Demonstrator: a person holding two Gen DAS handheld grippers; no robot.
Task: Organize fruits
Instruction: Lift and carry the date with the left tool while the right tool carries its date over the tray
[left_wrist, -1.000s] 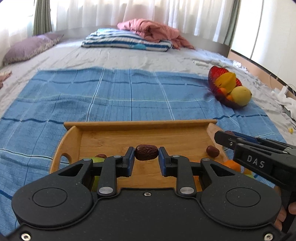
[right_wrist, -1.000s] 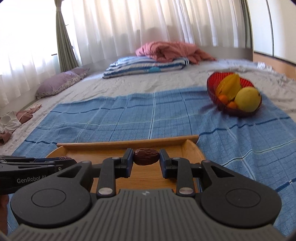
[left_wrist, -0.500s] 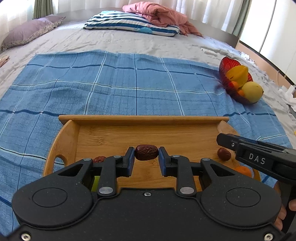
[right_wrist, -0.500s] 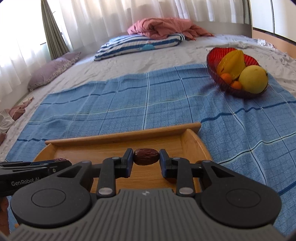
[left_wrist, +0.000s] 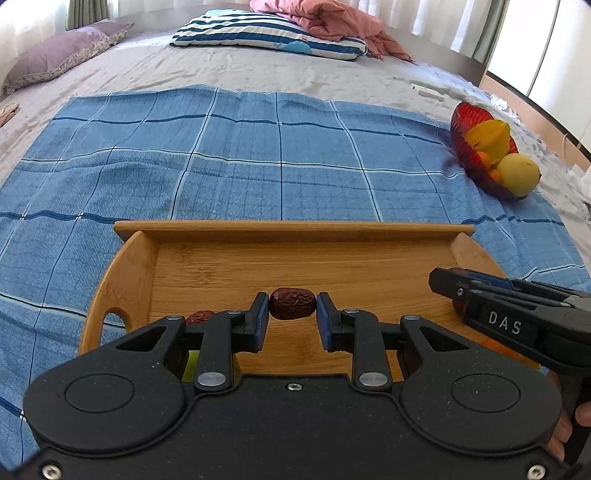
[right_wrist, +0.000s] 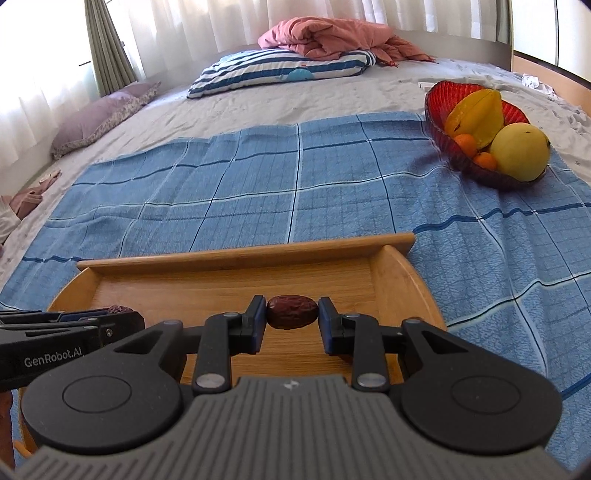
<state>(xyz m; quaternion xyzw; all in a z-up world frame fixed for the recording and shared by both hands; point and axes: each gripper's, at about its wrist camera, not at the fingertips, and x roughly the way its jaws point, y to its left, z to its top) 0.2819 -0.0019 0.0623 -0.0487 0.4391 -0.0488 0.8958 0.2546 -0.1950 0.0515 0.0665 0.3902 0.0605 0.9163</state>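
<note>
Each tool is closed on its own red date, gripped end to end with the long axis crosswise: the left tool (left_wrist: 291, 312) holds one date (left_wrist: 292, 303), the right tool (right_wrist: 291, 314) another (right_wrist: 291, 312). Both hang over the wooden tray (left_wrist: 295, 232); the red fruit bowl (right_wrist: 439, 110) lies ahead and rightward, nearer the right tool.

Bright throughout, with daylight pouring in through the far sheer curtains (right_wrist: 332, 18) and blowing out to pure white at the far left. Glinting softly off the red bowl (right_wrist: 439, 110) and yellow fruit (right_wrist: 521, 151) at the right. Casting only short, soft shadows under the wooden tray (left_wrist: 295, 230) rim. Bending straight lines of the blue plaid cloth (left_wrist: 258, 155) strongly toward the edges, darkening at the rounded corners. Staying sharp in the middle, softening slightly at the near black housing.
</note>
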